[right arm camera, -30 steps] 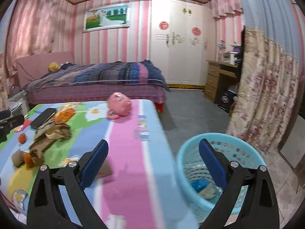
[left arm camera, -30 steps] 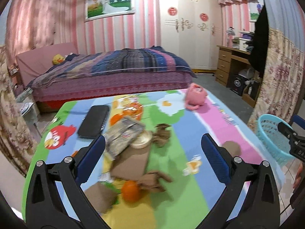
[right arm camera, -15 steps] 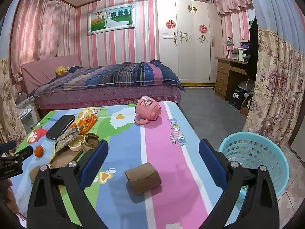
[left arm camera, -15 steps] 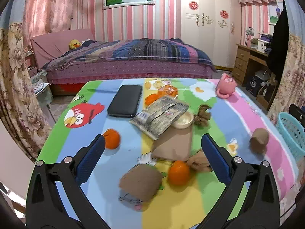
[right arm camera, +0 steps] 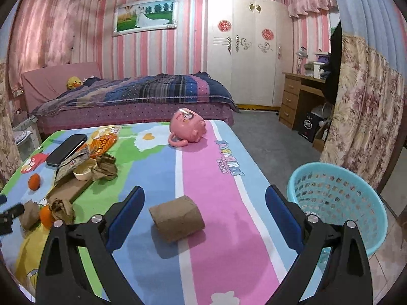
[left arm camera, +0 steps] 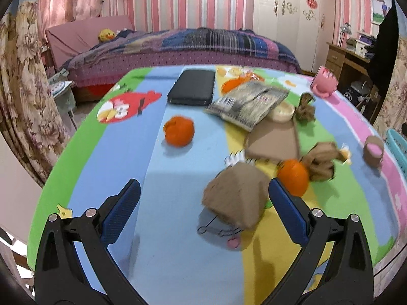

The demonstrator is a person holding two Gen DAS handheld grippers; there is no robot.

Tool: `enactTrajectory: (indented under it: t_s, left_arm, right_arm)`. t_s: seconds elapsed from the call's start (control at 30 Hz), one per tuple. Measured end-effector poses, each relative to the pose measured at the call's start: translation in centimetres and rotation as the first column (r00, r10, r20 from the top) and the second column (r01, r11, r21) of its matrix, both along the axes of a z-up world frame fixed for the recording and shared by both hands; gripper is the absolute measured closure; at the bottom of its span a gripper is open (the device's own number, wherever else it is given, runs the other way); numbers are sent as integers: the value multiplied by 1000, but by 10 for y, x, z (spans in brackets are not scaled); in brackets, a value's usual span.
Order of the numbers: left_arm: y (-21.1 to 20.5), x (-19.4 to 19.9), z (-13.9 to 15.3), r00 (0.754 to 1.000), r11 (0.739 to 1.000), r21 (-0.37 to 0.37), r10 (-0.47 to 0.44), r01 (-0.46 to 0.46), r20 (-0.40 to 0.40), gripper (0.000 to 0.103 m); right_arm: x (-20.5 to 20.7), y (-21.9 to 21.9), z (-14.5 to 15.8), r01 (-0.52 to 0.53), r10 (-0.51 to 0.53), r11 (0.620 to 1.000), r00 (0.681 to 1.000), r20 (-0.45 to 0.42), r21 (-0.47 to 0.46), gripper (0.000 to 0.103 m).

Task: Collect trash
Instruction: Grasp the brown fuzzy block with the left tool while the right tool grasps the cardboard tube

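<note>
1. The bench (right arm camera: 208, 259) is covered in a bright cartoon cloth and carries a scatter of brown paper scraps among things I judge should stay: a dark case (left arm camera: 191, 87), oranges, a pink mug (right arm camera: 187, 128).
2. The blue basket (right arm camera: 338, 203) stands on the floor just off the right edge of the bench, beside my right gripper (right arm camera: 204, 214). I take it as the bin for the trash.
3. I judge I am at the reaching step: nothing is held, and both tools are lined up on a first piece each.
4. The brown paper roll (right arm camera: 177, 218) lies on its side on the pink stripe, between the right jaws and a little ahead of them. Those jaws are spread wide and empty.
5. The next move there calls for pushing forward and down until the roll sits between the pads, then closing gently so it does not roll away.
6. The crumpled brown paper (left arm camera: 235, 198) lies near the right finger of my left gripper (left arm camera: 203, 212), off centre. Those jaws are also wide apart and empty.
7. An orange (left arm camera: 293, 176) sits just beside that paper, so I would shift the left tool to the right with care.
</note>
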State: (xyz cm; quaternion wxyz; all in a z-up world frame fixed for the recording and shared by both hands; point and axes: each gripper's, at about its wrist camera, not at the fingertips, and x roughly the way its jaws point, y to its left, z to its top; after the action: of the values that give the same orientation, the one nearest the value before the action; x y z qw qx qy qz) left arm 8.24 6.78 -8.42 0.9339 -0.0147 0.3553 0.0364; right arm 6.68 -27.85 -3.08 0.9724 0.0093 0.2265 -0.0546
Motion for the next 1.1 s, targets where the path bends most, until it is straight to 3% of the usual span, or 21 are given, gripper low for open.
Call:
enactTrajectory:
  t_s: [0.23, 0.37, 0.53, 0.6, 0.8, 1.1]
  left_arm:
    - [2, 5, -11, 999, 998, -59, -33, 30, -39, 6]
    - [-13, 12, -16, 995, 997, -42, -66, 63, -73, 8]
    - [-21, 13, -20, 991, 995, -33, -97, 95, -93, 28]
    - [-21, 13, -19, 989, 992, -44, -120, 116, -89, 43]
    - [-15, 10, -12, 990, 991, -49, -125, 122, -68, 47]
    - [15, 9, 1, 1000, 1000, -29, -11, 10, -27, 47]
  right_arm:
    - [6, -5, -3, 2, -2, 1000, 1000, -16, 5, 9]
    - [6, -8, -3, 9, -9, 1000, 1000, -15, 15, 9]
    - [7, -8, -5, 11, -11, 1000, 1000, -18, 14, 9]
    - [7, -8, -6, 9, -9, 1000, 1000, -22, 13, 9]
    - [8, -1, -10, -40, 40, 999, 999, -25, -4, 9]
    - [26, 23, -32, -152, 143, 986, 982, -122, -73, 9]
